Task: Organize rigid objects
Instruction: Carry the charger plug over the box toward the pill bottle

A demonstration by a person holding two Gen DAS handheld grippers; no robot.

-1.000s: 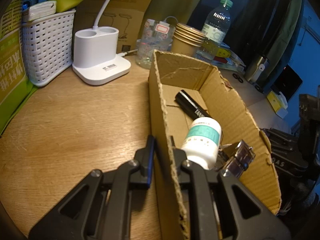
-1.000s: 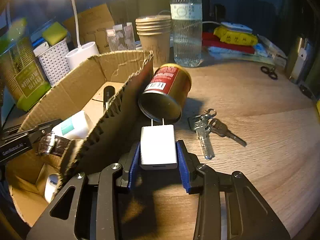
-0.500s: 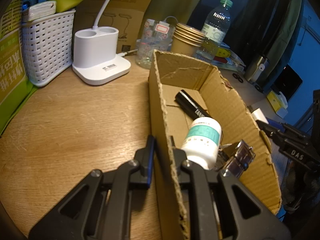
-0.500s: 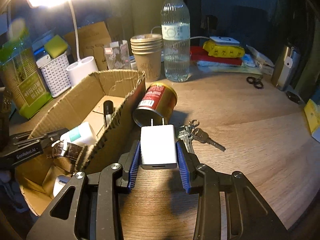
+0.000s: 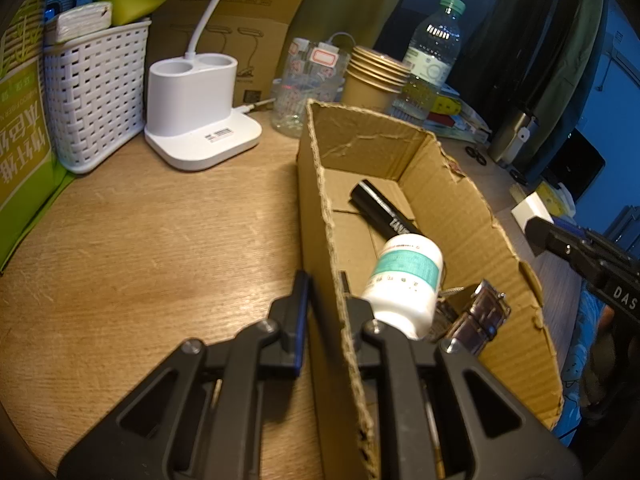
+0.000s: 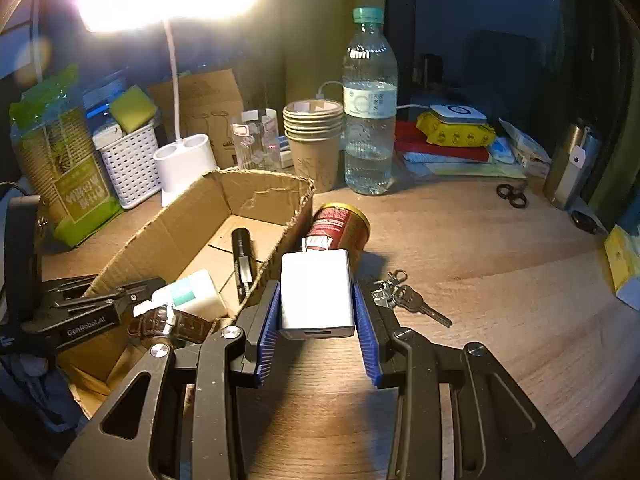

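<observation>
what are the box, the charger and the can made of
Box: corrugated cardboard, matte brown, fluting visible along its torn rim. Charger: smooth white plastic by the look, slightly glossy. Can: likely metal, with a gold rim and red printed label.

The right gripper [image 6: 318, 316] clamps a white charger block [image 6: 316, 294] between its blue pads [image 6: 368, 338], held above the wooden table [image 6: 500, 280]. Just left lies the open cardboard box [image 6: 176, 232], holding a black tube [image 6: 244, 258], a white bottle [image 6: 192, 294] and a brown-strapped watch [image 6: 168, 324], with the left gripper [image 6: 80, 312] closed on its near wall. Beyond the charger a red can [image 6: 340, 226] lies on its side against the box, keys [image 6: 404, 298] beside it.
</observation>
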